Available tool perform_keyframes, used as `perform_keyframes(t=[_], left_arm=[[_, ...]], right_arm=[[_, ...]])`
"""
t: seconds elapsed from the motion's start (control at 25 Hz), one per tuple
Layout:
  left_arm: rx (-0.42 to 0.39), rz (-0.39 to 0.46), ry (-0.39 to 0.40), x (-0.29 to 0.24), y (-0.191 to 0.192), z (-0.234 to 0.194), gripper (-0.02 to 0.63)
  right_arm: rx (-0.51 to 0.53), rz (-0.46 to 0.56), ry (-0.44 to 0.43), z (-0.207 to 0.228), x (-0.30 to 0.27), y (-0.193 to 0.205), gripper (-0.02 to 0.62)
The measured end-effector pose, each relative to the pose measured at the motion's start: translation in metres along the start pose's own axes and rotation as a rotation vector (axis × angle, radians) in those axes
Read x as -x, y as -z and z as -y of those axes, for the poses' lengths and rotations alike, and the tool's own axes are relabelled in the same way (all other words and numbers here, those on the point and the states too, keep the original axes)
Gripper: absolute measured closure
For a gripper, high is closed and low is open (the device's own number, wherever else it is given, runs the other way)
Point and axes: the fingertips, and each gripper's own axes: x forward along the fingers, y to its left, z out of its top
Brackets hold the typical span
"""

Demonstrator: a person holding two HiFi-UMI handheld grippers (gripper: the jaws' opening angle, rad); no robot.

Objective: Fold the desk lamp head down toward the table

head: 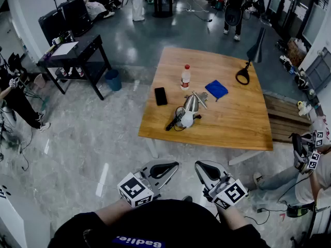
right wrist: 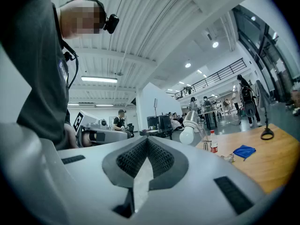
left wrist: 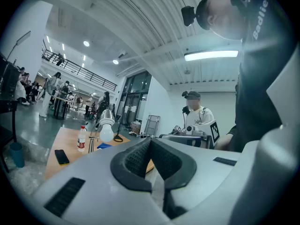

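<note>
A wooden table [head: 232, 123] is seen from above, with a person standing back from its near edge. The desk lamp [head: 187, 112] stands mid-table, closer to the near edge, with its silver head and white bulb raised. A phone [head: 161, 95] lies towards the left edge, and a bottle [head: 185, 76] and blue cloth [head: 216, 89] lie farther back. The left gripper [head: 166, 168] and right gripper [head: 206, 170] are held level at waist height, both closed and empty, well apart from the lamp. Folding seems not yet begun. The next move likely calls for stepping in, opening one gripper and taking the lamp head.
</note>
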Motion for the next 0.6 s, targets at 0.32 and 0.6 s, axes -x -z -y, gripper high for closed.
perform_keyframes(t=[0.32, 0.6], left_arm=[[-0.001, 0.001, -0.01, -0.007, 0.001, -0.008, 0.597], [-0.009, -0.012, -0.046, -0.013, 0.009, -0.02, 0.597]], right_arm=[[-0.009, -0.002, -0.014, 0.008, -0.004, 0.002, 0.592], [-0.036, 0.026, -0.062, 0.016, -0.003, 0.001, 0.591]])
